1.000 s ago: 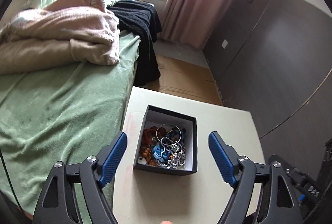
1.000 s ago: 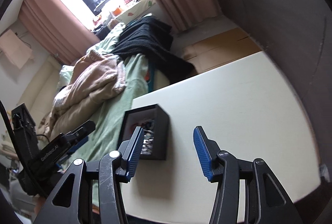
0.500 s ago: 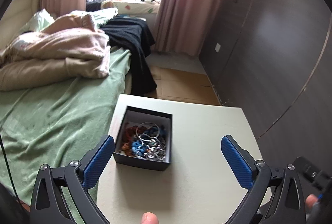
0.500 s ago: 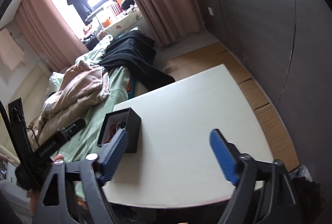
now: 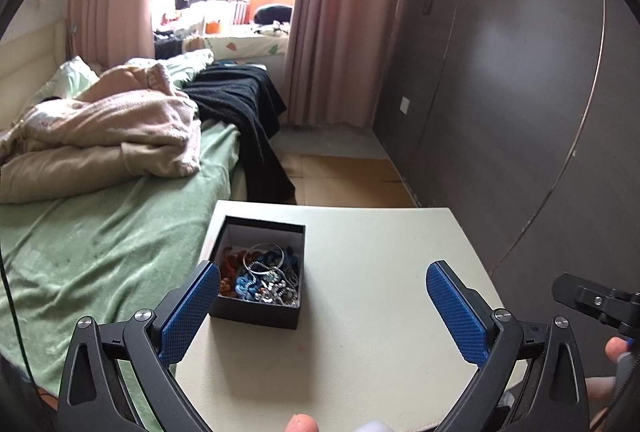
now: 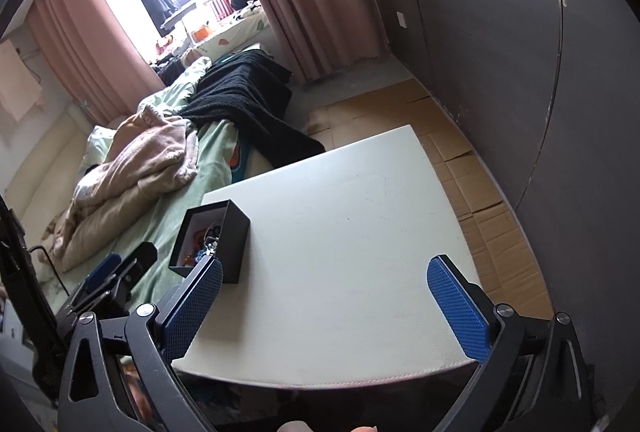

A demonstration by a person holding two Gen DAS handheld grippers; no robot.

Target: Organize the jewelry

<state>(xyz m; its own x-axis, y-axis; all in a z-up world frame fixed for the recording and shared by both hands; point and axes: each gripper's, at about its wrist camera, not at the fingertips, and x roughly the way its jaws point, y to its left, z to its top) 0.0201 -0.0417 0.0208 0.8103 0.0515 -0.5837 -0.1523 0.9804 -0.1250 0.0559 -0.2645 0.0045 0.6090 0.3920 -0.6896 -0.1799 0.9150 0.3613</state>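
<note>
A small black box [image 5: 256, 316] with a white lining sits near the left edge of a white table [image 5: 368, 312]. It holds a tangle of jewelry [image 5: 262, 278]: silver rings and chains, blue and orange-red beads. My left gripper [image 5: 324, 312] is wide open and empty, above the table just in front of the box. In the right wrist view the box [image 6: 228, 236] stands at the table's left edge [image 6: 340, 252]. My right gripper [image 6: 324, 312] is wide open and empty, over the table's near edge, right of the box.
A bed with a green sheet [image 5: 92, 240], a beige blanket [image 5: 100, 128] and a black throw [image 5: 244, 108] lies left of the table. A dark panelled wall [image 5: 500, 104] runs along the right. Cardboard covers the floor [image 6: 472, 168] beyond the table.
Both grippers have opened wide and pulled back and up from the box. The box now looks smaller and lies further left in both views.
</note>
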